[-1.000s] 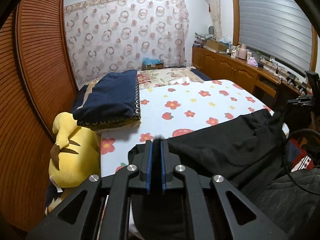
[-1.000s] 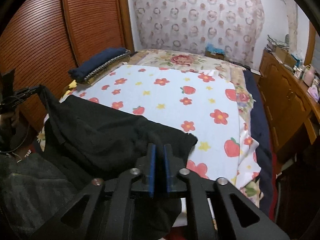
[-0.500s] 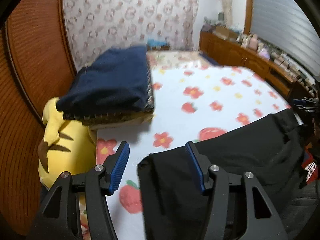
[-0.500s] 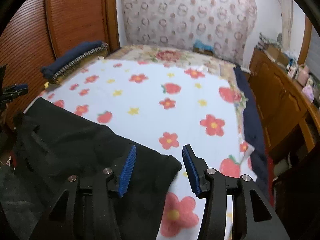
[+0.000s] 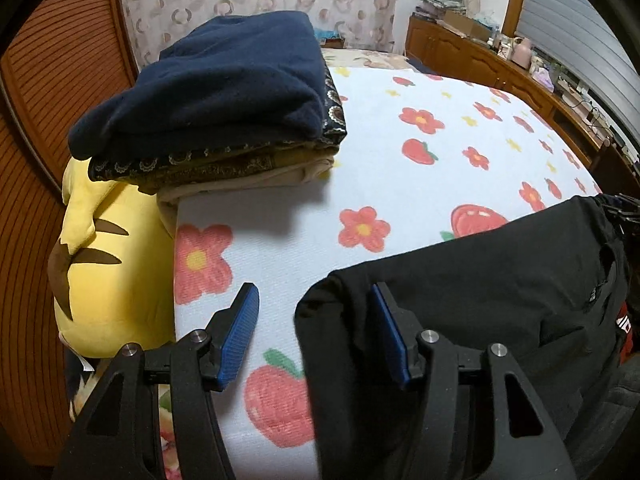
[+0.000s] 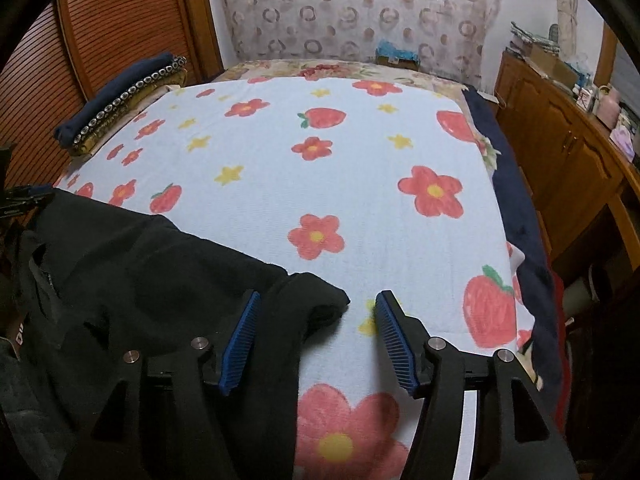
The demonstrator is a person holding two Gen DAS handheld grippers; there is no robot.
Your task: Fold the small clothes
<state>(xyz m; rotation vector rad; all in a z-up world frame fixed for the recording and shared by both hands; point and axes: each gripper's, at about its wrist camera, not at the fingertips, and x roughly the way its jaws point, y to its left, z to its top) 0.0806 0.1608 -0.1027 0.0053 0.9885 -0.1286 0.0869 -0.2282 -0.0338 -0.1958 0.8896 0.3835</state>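
Note:
A black garment (image 5: 480, 292) lies spread along the near edge of the bed, on a white sheet (image 5: 400, 184) printed with red flowers and strawberries. My left gripper (image 5: 314, 300) is open over the garment's left corner, which lies between the blue pads (image 5: 240, 328). In the right wrist view the same garment (image 6: 140, 264) shows, and my right gripper (image 6: 318, 304) is open over its right corner (image 6: 320, 300). Neither gripper holds anything.
A stack of folded blankets with a navy one on top (image 5: 224, 88) sits at the bed's left side, above a yellow plush toy (image 5: 108, 264). Wooden wardrobe doors (image 6: 100, 28) stand on the left, a wooden cabinet (image 6: 568, 152) on the right.
Both grippers were shut on the garment's corners a second ago. They have opened and let go, and the garment now lies flat on the bed.

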